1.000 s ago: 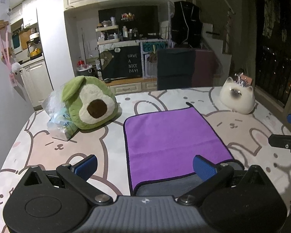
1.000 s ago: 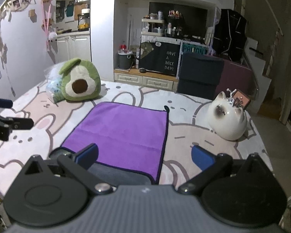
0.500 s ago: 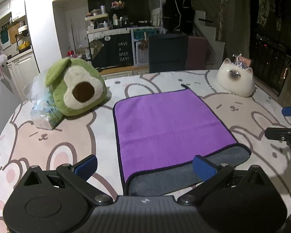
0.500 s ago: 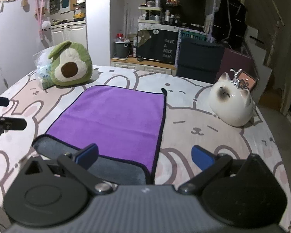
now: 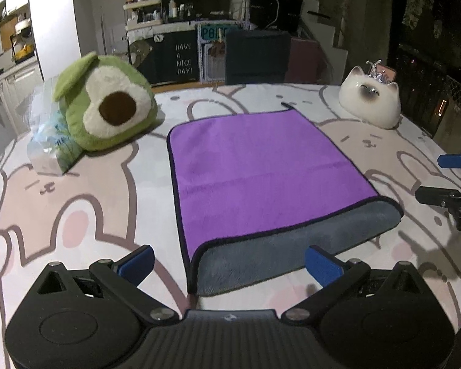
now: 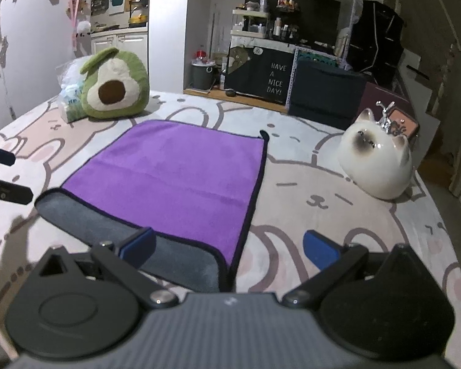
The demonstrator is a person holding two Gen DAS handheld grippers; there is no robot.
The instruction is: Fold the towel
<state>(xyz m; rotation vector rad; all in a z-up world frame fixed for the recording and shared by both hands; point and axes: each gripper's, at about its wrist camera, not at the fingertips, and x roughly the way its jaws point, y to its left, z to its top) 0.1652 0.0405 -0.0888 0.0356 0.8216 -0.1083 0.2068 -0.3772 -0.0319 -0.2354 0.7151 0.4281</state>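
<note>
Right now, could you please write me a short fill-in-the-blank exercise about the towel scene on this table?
1. The towel shows its purple side up, while the folded-over strip nearest the camera is ____.
2. The plush toy is shaped like an ____.
3. Both the left gripper and the right gripper are ____.
4. The white figurine is shaped like a ____.

Missing words: grey; avocado; open; cat

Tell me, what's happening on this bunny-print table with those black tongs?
A person holds two black tongs with blue pads, aiming to fold the purple microfibre towel with the grey underside. It lies flat on the bunny-print tablecloth, its near edge turned up to show grey. Left tongs and right tongs both hang open near that edge, gripping nothing. A green avocado plush and a white ceramic cat sit farther back.
</note>
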